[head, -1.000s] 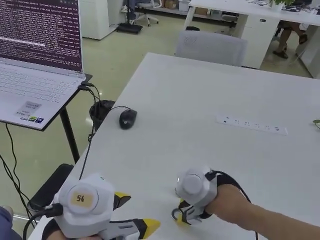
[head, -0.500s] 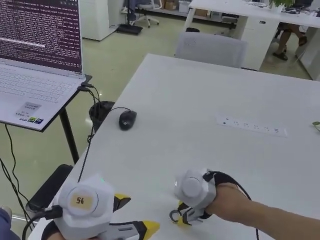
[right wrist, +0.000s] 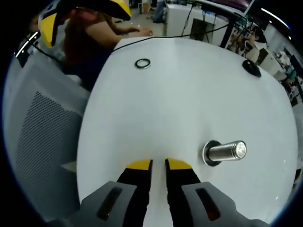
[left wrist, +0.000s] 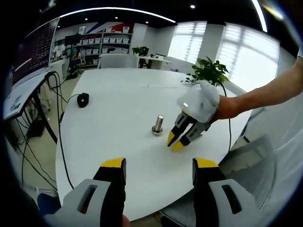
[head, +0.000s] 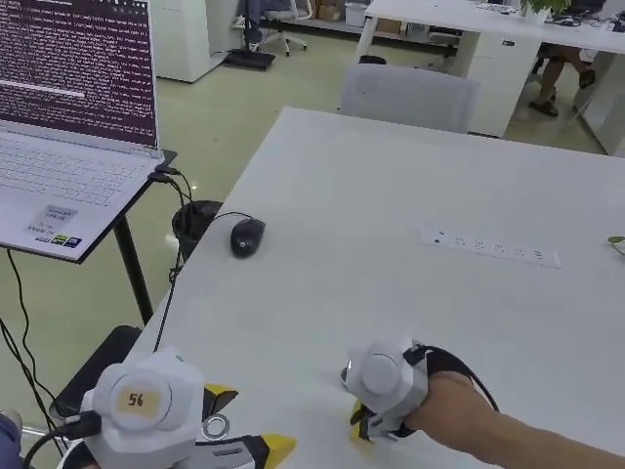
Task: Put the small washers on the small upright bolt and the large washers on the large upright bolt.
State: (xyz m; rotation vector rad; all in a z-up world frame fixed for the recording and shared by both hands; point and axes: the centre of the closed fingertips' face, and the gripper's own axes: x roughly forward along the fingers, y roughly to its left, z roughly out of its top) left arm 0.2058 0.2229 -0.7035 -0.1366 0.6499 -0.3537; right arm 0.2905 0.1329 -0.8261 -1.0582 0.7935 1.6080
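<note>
An upright steel bolt with a ring at its foot stands on the white table. In the right gripper view the same bolt lies just right of my right gripper, whose jaws are shut with nothing seen between them. My right gripper points down at the table; its yellow tips rest beside the bolt. A loose washer lies between the open jaws of my left gripper. That washer sits far from the bolt. My left gripper is empty.
A black mouse sits near the table's left edge and a white power strip lies further back. A laptop stands on a side stand to the left. A grey chair is at the far edge, and a plant at another.
The ring seen at my right gripper's tips earlier is gone from there. My left gripper has drawn back toward the lower left, and a washer now shows between its jaws.
</note>
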